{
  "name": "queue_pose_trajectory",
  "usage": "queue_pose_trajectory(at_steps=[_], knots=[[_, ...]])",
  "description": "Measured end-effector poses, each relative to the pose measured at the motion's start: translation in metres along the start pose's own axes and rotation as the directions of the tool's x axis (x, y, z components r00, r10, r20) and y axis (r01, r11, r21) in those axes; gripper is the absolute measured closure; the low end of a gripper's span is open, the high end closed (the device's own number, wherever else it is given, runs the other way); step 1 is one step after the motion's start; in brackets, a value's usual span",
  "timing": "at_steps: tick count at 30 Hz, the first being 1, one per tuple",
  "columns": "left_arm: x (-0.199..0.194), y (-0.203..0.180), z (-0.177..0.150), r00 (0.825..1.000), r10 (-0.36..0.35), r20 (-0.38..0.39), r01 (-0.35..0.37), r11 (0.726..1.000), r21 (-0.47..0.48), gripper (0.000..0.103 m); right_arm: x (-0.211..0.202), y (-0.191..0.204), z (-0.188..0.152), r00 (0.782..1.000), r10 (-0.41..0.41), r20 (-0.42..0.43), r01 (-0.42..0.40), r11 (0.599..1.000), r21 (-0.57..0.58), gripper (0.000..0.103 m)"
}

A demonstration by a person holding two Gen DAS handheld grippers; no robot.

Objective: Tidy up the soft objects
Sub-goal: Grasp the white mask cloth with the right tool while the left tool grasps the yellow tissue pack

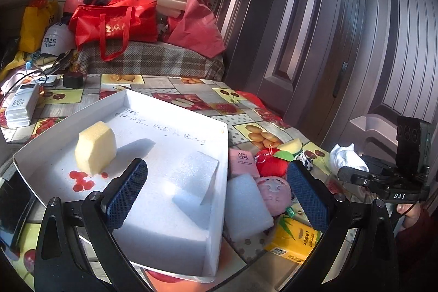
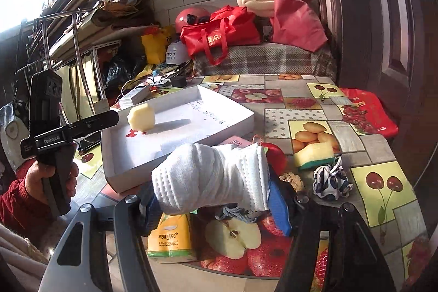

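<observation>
A shallow white box (image 1: 219, 171) (image 2: 232, 125) holds a yellow sponge (image 1: 94, 149) (image 2: 141, 118) and a white foam block (image 1: 191, 179). My left gripper (image 1: 216, 193) is open and empty above the box's near right part. My right gripper (image 2: 216, 207) is shut on a rolled white cloth (image 2: 210, 179) (image 1: 346, 158), held above the table right of the box. Beside the box lie a white foam block (image 1: 246, 210), a pink plush (image 1: 273, 190), a red apple plush (image 1: 271, 163) (image 2: 276, 155), a pink packet (image 1: 242, 162) and a yellow-green sponge (image 2: 314, 155).
A yellow tissue pack (image 1: 293, 240) (image 2: 169, 240) lies near the table's front edge. A blue-white scrunchie (image 2: 331, 179) lies at right. A white charger (image 1: 20, 106) and a phone (image 1: 13, 201) sit left of the box. Red bags (image 1: 115, 23) stand behind.
</observation>
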State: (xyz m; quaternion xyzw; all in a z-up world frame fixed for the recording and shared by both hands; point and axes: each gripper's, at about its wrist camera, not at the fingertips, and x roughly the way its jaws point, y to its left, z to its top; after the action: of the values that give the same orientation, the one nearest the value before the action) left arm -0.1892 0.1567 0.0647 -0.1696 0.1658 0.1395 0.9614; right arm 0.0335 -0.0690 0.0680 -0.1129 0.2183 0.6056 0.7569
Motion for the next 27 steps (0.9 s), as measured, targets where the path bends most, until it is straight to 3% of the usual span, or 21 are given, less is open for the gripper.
queue_pose_trajectory(at_steps=[3, 7, 9, 13, 19, 21, 27], knots=[[0.016, -0.047, -0.018, 0.981, -0.119, -0.156, 0.136, 0.985, 0.104, 0.001, -0.006, -0.025, -0.004, 0.999, -0.051, 0.007, 0.05, 0.996, 0.073, 0.038], [0.043, -0.098, -0.046, 0.939, -0.103, -0.328, 0.193, 0.947, 0.256, 0.001, -0.011, -0.031, -0.005, 0.998, -0.051, 0.024, 0.048, 0.995, 0.089, 0.037], [0.054, -0.108, -0.053, 0.927, -0.069, -0.369, 0.186, 0.938, 0.293, 0.001, -0.011, -0.03, -0.007, 0.999, -0.037, 0.03, 0.034, 0.995, 0.09, 0.037], [0.074, -0.104, -0.06, 0.894, -0.043, -0.446, 0.178, 0.947, 0.266, 0.001, -0.009, -0.031, -0.012, 1.0, -0.01, 0.029, 0.007, 0.995, 0.097, 0.037], [0.095, -0.111, -0.067, 0.867, -0.009, -0.497, 0.178, 0.94, 0.292, 0.004, -0.004, -0.036, -0.015, 1.0, 0.01, 0.019, -0.012, 0.993, 0.116, 0.037], [0.096, -0.113, -0.069, 0.864, -0.003, -0.504, 0.179, 0.937, 0.3, 0.028, -0.005, -0.036, -0.016, 1.0, 0.014, 0.022, -0.017, 0.993, 0.113, 0.037], [0.084, -0.108, -0.063, 0.9, 0.012, -0.436, 0.131, 0.946, 0.297, 0.029, -0.007, -0.038, -0.015, 0.999, 0.012, 0.03, -0.016, 0.993, 0.116, 0.037]])
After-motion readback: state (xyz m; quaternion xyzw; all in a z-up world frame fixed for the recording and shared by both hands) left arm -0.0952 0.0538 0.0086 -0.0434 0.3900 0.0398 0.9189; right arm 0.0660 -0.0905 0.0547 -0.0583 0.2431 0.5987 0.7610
